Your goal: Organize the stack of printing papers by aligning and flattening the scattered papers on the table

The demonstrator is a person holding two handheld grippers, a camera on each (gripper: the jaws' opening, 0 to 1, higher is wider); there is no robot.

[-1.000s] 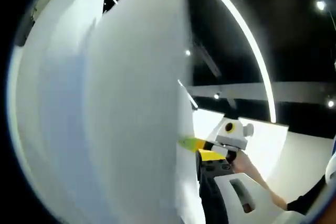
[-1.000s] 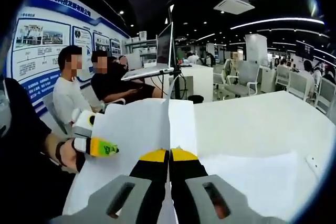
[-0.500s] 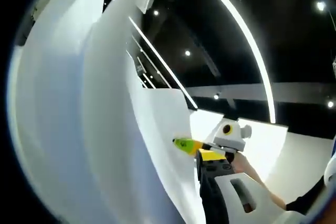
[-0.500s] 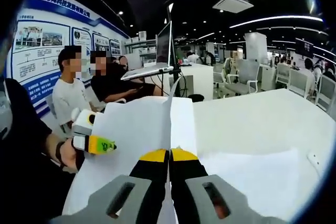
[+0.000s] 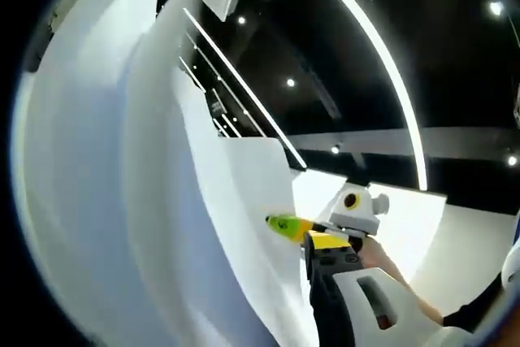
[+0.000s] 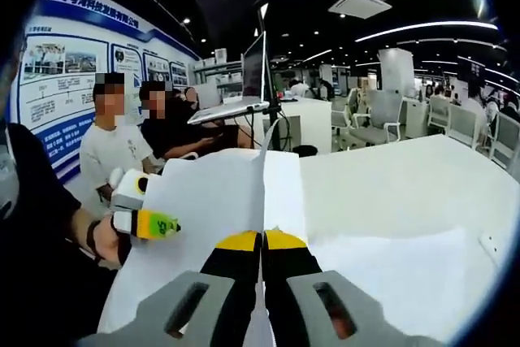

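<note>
Right gripper [image 6: 262, 240] clamping papers [image 6: 215, 201] on edge between my jaws — sheets rising upright above table [image 6: 406, 184]. Left gripper [image 6: 158, 225] pressing stack's far face, grip unclear. Sheets fanning apart since earlier — alignment still needed.

White printing paper sheets [image 5: 122, 201] curving upward close to the camera.
The fanned sheets are covering the left side, edges overlapping. At lower right, the other gripper, black with yellow tips [image 5: 294, 229], is reaching in and touching a sheet's edge, a person's hand [image 5: 382, 262] gripping it. Long ceiling light strips [image 5: 390, 79] are glowing overhead.
</note>
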